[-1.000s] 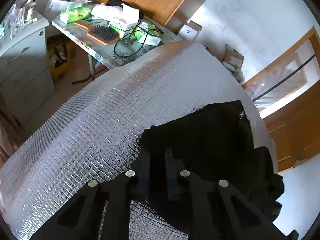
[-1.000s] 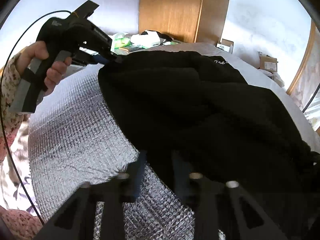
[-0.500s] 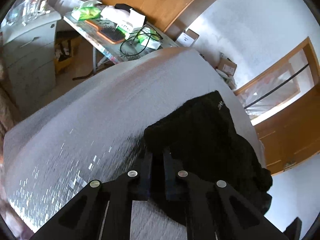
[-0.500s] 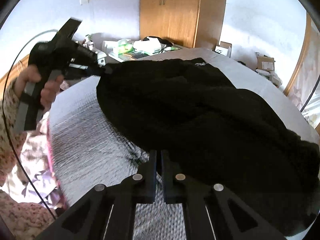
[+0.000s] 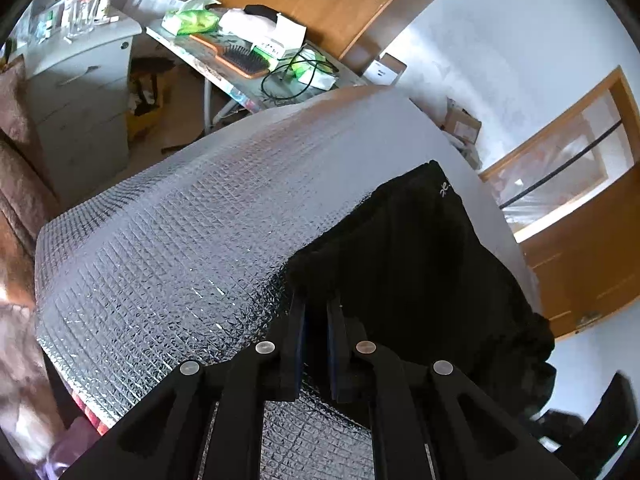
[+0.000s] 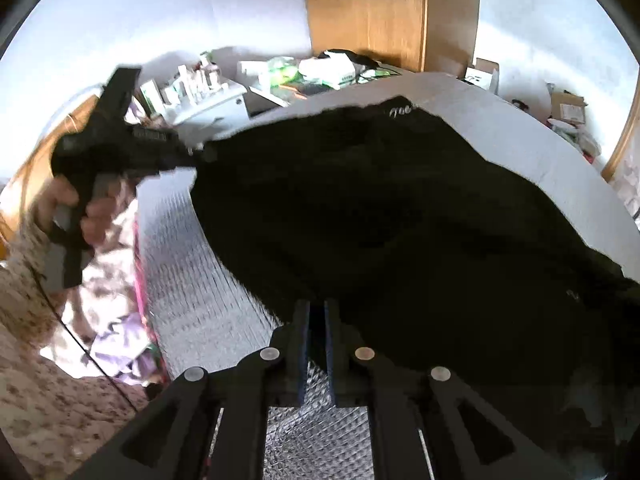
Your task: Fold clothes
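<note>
Both jaws clenched on the black garment (image 5: 420, 264): our left gripper (image 5: 316, 312) pinches a near corner of its edge, our right gripper (image 6: 316, 316) pinches the near edge further along. In the right view the left gripper (image 6: 132, 148) pulls its corner up and out, our hand (image 6: 80, 216) on the handle. Garment lies spread over the silver quilted surface (image 5: 160, 248), far end with a small white logo (image 5: 444, 190) flat, right end bunched and hanging off. No neat fold visible; could be mid-spread or mid-fold, can't tell which. Cluttered side table (image 5: 248, 64) behind, not involved
</note>
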`<action>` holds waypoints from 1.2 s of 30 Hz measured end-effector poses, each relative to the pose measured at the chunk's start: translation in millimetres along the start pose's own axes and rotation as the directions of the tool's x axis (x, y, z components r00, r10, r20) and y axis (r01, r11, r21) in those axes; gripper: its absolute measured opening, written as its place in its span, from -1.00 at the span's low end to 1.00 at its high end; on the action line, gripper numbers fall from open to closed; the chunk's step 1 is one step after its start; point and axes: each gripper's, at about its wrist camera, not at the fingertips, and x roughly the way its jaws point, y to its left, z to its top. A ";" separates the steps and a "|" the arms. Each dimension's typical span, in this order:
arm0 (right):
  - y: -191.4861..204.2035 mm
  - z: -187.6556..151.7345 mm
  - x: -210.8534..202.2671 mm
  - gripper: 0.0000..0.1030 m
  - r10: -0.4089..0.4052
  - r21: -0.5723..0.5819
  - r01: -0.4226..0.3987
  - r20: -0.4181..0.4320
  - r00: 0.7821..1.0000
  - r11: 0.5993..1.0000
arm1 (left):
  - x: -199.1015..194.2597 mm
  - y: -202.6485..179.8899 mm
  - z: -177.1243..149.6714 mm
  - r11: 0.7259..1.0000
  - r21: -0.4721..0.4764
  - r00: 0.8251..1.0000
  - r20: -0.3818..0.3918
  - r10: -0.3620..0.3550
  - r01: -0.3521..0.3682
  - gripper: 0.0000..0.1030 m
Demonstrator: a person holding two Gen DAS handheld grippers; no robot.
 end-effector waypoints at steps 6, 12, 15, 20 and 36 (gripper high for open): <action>-31.0 43.3 -9.7 -0.63 -0.029 0.038 0.026 0.074 0.997 0.999 | 4.8 3.9 1.2 1.000 -0.008 1.000 -0.017 -0.009 0.009 -0.81; -82.2 94.7 13.9 -0.56 -0.066 0.111 0.056 0.088 0.994 0.992 | 6.9 1.4 3.6 1.000 0.029 1.000 -0.013 0.006 -0.005 -0.80; -105.7 117.7 31.1 -0.48 -0.070 0.132 0.060 0.070 0.995 0.989 | 8.5 0.4 3.6 0.999 0.046 1.000 -0.014 0.014 -0.013 -0.80; -124.9 144.1 62.0 -0.42 -0.079 0.120 0.074 0.043 0.996 0.990 | 10.4 1.7 4.9 0.999 0.053 1.000 -0.022 0.013 -0.012 -0.80; -166.9 212.3 167.8 -0.15 0.113 0.080 -0.105 -0.100 0.989 0.991 | 13.4 7.5 6.8 1.000 0.023 0.999 -0.035 -0.015 0.016 -0.80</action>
